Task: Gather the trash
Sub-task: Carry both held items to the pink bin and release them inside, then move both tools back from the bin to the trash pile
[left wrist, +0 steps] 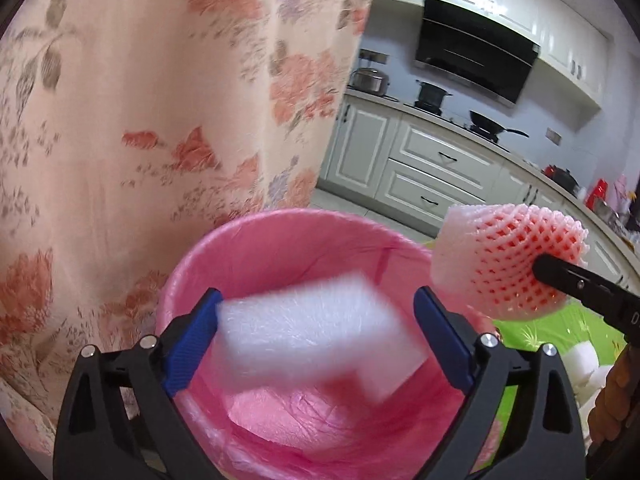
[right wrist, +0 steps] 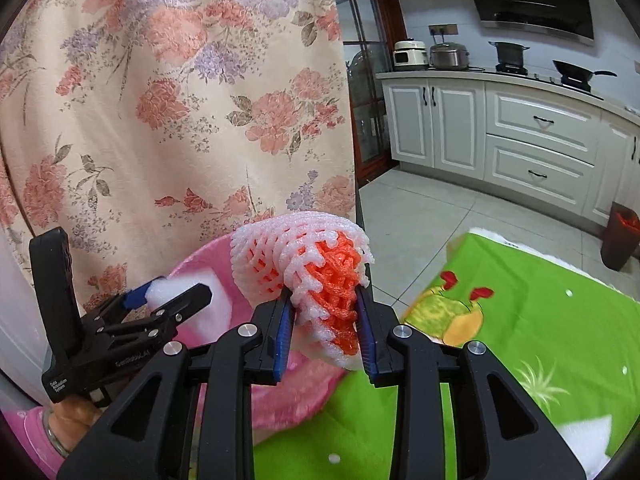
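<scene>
The left gripper (left wrist: 320,332) has its jaws wide, letting the white foam block (left wrist: 320,336) drop into the pink bin (left wrist: 280,236). The right gripper (right wrist: 326,320) squeezes the foam net (right wrist: 316,280) beside the bin; let go now, it may miss.

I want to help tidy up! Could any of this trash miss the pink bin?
Maybe. The white foam block sits loose between the open left gripper, tilted near the pink-lined bin edge, so it might tumble outside. The red-and-white foam fruit net in the right gripper hangs by the rim, not clearly over it.
</scene>
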{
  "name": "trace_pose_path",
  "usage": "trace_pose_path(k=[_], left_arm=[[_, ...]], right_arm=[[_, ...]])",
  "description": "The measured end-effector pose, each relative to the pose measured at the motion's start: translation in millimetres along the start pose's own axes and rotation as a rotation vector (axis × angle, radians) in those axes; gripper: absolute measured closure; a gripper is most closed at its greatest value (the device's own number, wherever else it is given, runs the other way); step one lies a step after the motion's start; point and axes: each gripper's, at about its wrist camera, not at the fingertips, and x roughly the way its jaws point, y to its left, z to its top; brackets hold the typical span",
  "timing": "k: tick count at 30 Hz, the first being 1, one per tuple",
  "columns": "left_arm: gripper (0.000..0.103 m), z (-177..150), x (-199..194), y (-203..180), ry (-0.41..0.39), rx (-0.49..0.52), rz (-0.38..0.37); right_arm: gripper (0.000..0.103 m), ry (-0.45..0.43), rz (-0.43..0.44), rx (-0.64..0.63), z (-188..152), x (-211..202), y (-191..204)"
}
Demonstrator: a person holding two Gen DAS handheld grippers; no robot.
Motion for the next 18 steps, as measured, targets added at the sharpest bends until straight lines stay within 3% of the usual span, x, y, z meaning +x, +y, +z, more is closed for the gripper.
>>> trace_pose_path(k=[7,8,9,11,18], left_arm=[[0.005,1,-14,15,-0.043,-0.03,0.034],[0.005,0,-17,18,-0.051,-0.03,0.043],[0.005,0,-21,20,-0.056,-0.03,0.051],[0.005,0,-27,26,-0.064,-0.034,0.068],[0.005,-8,-45,24,-0.071,-0.004,0.107]], right_arm=[[0.07,0.044,0.036,-0.045,1,32,18],[0.067,0.05,0.043,-0.051,0,36,21],[0.054,0.057,0.049,-0.059,-1,39,24],[0.04,0.062,0.047,-0.073,-3,45,30],[0.04,0.056,0.027,-0.056,-12,32,29]])
